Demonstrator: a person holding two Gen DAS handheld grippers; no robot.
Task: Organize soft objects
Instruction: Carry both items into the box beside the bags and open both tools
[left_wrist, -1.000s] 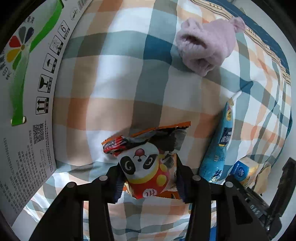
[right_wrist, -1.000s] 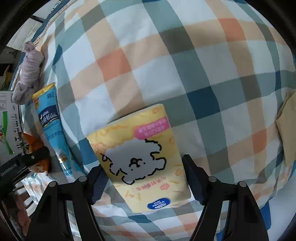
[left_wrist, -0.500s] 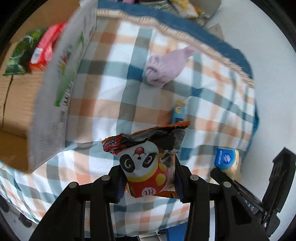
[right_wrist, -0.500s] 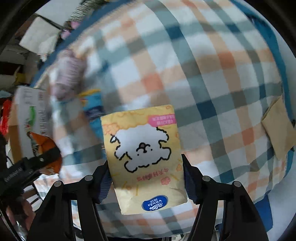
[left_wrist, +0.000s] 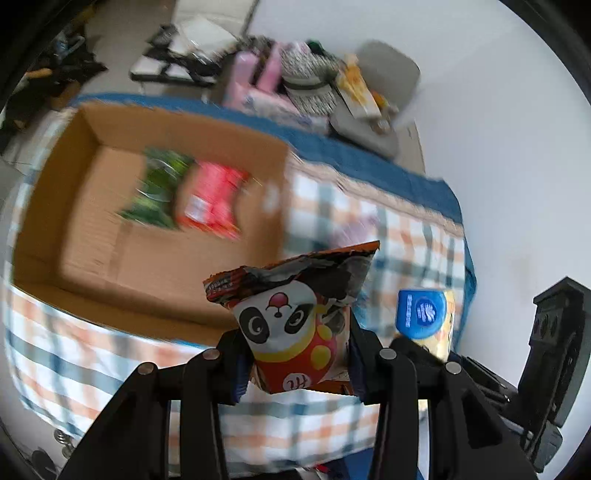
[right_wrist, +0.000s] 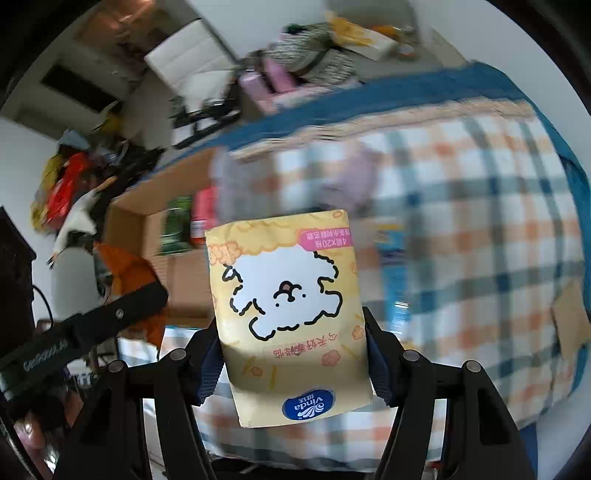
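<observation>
My left gripper (left_wrist: 295, 363) is shut on a panda snack bag (left_wrist: 295, 325) and holds it in the air above the checked bed. My right gripper (right_wrist: 293, 360) is shut on a yellow Vinda tissue pack (right_wrist: 288, 306), also lifted; that pack shows in the left wrist view (left_wrist: 423, 314) too. An open cardboard box (left_wrist: 92, 236) lies on the bed to the left, with a green packet (left_wrist: 155, 188) and a red packet (left_wrist: 210, 199) inside. The left gripper appears at the left of the right wrist view (right_wrist: 92, 325).
A checked blanket (right_wrist: 480, 240) covers the bed. A blurred pink plush (right_wrist: 354, 177) and a blue packet (right_wrist: 395, 280) lie on it. Clutter and a chair (left_wrist: 380, 74) stand beyond the far edge. A tan patch (right_wrist: 569, 321) lies at the right.
Both grippers have risen well above the bed with their loads. The view now takes in the whole box and the room beyond.
</observation>
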